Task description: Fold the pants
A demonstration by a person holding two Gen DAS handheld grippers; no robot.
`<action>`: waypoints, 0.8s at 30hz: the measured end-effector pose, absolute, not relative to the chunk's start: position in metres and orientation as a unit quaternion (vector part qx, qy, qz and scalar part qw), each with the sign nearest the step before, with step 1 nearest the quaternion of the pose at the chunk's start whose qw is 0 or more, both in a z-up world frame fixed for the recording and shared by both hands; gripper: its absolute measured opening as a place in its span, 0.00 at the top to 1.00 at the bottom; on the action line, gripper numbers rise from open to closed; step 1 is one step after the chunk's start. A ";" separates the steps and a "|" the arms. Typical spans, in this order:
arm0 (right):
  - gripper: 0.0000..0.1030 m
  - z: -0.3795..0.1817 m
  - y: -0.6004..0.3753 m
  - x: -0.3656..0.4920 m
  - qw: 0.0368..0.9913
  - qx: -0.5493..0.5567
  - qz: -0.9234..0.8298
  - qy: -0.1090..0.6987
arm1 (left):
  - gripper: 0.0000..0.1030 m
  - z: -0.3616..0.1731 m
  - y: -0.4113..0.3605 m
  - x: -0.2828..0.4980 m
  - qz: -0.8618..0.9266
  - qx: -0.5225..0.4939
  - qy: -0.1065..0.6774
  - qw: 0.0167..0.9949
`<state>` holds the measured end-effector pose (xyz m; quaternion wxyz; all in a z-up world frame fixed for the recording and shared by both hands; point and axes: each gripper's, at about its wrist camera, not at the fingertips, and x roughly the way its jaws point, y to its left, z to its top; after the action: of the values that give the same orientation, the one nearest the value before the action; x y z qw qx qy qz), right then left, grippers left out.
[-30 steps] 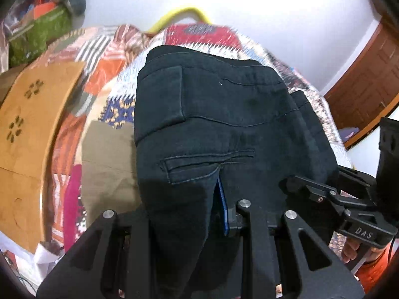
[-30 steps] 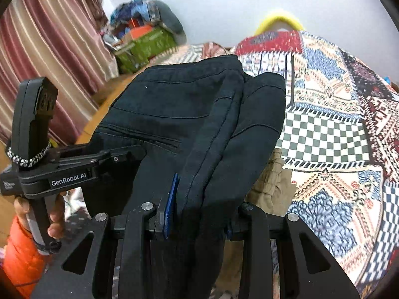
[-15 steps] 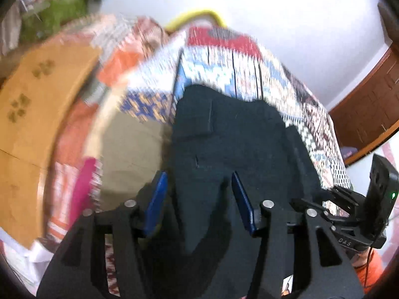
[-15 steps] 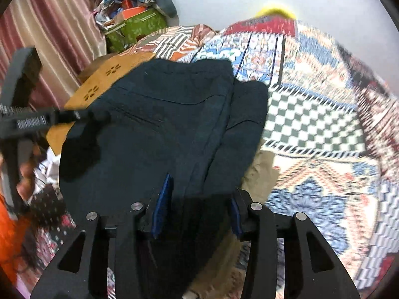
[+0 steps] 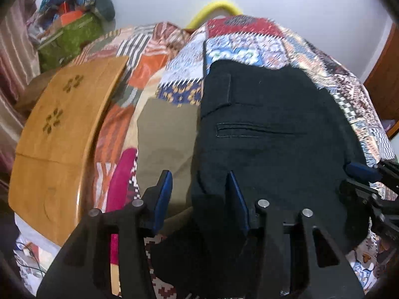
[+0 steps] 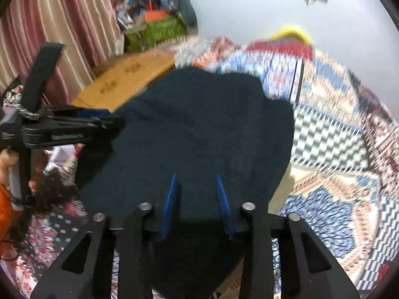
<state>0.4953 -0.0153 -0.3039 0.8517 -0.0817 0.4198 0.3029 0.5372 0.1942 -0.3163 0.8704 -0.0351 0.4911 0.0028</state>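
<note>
The black pants point(image 5: 269, 134) lie folded on the patchwork quilt point(image 5: 244, 47), back welt pocket facing up. My left gripper point(image 5: 199, 196) hovers at their near left edge. Its blue pads point(image 5: 163, 194) stand apart and are closing; the pants' edge lies between them, unpinched. In the right wrist view the pants point(image 6: 199, 129) fill the middle. My right gripper point(image 6: 197, 201) sits over their near edge, jaws apart and closing, with dark cloth beneath and nothing pinched. The left gripper point(image 6: 74, 124) shows at the pants' left side, and a right gripper pad point(image 5: 361, 172) shows at their right edge.
An olive garment point(image 5: 164, 129) lies under and left of the pants. A wooden board point(image 5: 62, 134) sits at the bed's left, with a green bag point(image 5: 67, 39) and piled cloth behind it. Striped curtains point(image 6: 74, 20) hang at left. A person's hand point(image 6: 10, 159) holds the left gripper's handle.
Both grippers were shut on the lifted pants a second ago. Their jaws have since parted, and the pants now rest flat on the quilt. Both grippers have drawn back to the near edge.
</note>
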 end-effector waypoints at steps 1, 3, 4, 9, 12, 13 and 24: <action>0.82 -0.311 -0.016 0.500 0.848 -0.079 0.301 0.429 | 0.52 -0.321 0.197 0.538 0.002 -0.039 0.493 0.869; 0.88 -0.319 -0.020 0.508 0.842 -0.061 0.303 0.442 | 0.45 -0.328 0.199 0.539 0.005 -0.034 0.491 0.871; 0.89 -0.320 -0.022 0.509 0.840 -0.051 0.306 0.445 | 0.41 -0.330 0.199 0.538 0.011 -0.027 0.488 0.872; 0.85 -0.305 -0.032 0.496 0.836 -0.052 0.313 0.448 | 0.44 -0.322 0.202 0.532 0.018 -0.040 0.484 0.874; 0.84 -0.285 -0.045 0.479 0.846 -0.053 0.308 0.432 | 0.50 -0.301 0.196 0.517 0.015 -0.043 0.472 0.881; 0.84 -0.276 -0.052 0.471 0.850 -0.054 0.308 0.424 | 0.50 -0.291 0.192 0.509 0.010 -0.043 0.463 0.885; 0.77 -0.145 -0.092 0.392 0.901 -0.018 0.314 0.300 | 0.50 -0.146 0.133 0.407 -0.045 -0.046 0.336 0.940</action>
<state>0.3921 -0.0916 -0.1449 0.9008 -0.0180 0.2998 0.3137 0.4069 0.1330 -0.1463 0.9396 -0.0459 0.3363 -0.0446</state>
